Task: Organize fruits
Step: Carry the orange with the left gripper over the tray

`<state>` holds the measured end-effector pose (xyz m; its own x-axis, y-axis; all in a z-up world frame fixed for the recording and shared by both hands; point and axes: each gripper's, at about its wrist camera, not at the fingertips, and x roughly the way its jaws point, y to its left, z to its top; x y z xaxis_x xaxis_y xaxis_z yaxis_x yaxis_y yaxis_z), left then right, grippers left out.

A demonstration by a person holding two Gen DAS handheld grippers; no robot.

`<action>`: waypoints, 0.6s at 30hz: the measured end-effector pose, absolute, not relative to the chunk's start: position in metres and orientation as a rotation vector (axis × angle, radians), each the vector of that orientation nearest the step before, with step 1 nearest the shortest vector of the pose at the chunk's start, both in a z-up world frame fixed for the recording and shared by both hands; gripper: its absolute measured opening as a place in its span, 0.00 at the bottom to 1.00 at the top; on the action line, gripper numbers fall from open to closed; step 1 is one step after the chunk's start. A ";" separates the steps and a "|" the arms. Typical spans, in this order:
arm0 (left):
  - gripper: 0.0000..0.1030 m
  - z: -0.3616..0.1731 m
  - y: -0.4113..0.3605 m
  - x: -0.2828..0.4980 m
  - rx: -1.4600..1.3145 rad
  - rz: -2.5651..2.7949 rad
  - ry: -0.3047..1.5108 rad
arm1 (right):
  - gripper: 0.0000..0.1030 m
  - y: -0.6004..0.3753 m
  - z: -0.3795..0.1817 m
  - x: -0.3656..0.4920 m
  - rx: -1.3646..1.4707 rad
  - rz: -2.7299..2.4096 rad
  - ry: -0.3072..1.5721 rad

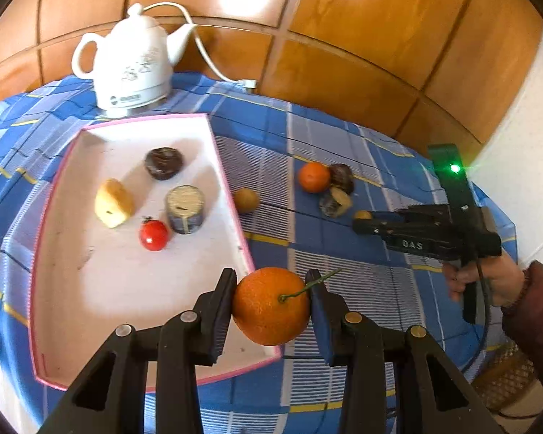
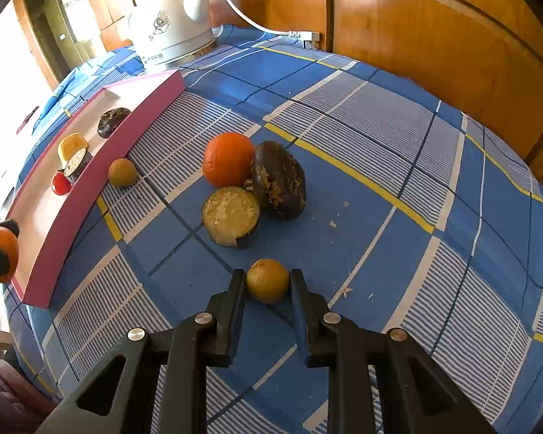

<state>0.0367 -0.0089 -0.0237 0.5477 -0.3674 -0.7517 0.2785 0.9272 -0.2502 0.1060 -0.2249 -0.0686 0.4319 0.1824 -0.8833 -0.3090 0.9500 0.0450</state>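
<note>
Your left tool [image 1: 271,305] pinches a stemmed round orange [image 1: 271,307] low in the frame, right over the near pink rim of the shallow white tray [image 1: 90,271], so carry it a little further up and left, over bare white floor, before you let go; released here, I judge it could clip the rim and roll onto the blue checked cloth of the worktop [image 2: 380,144]. Aim for the open patch below the small red tomato [image 1: 154,235], so it does not knock the pieces already inside. Your right tool [image 2: 268,282] is pressed onto a small brownish-yellow round fruit [image 2: 267,280] at lower centre of its view, which sits on the cloth. Lift it straight up, since the cut dark-skinned piece [image 2: 231,215] lies just above it in frame.
</note>
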 end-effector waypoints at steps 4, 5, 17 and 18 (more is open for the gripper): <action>0.38 -0.020 -0.003 0.036 -0.093 -0.325 0.898 | 0.23 -0.225 -0.068 0.106 -0.131 0.307 1.082; 0.38 -0.019 -0.001 0.035 -0.094 -0.313 0.894 | 0.23 -0.225 -0.069 0.106 -0.133 0.306 1.081; 0.38 -0.016 0.002 0.031 -0.079 -0.261 0.877 | 0.24 -0.223 -0.070 0.104 -0.149 0.305 1.070; 0.38 -0.015 0.003 0.031 -0.075 -0.252 0.872 | 0.24 -0.223 -0.070 0.104 -0.151 0.304 1.069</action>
<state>0.0311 0.0026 -0.0152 0.6160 -0.2492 -0.7473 0.1879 0.9677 -0.1678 0.1042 -0.2227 -0.0698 0.4443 0.1717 -0.8793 -0.3165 0.9483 0.0253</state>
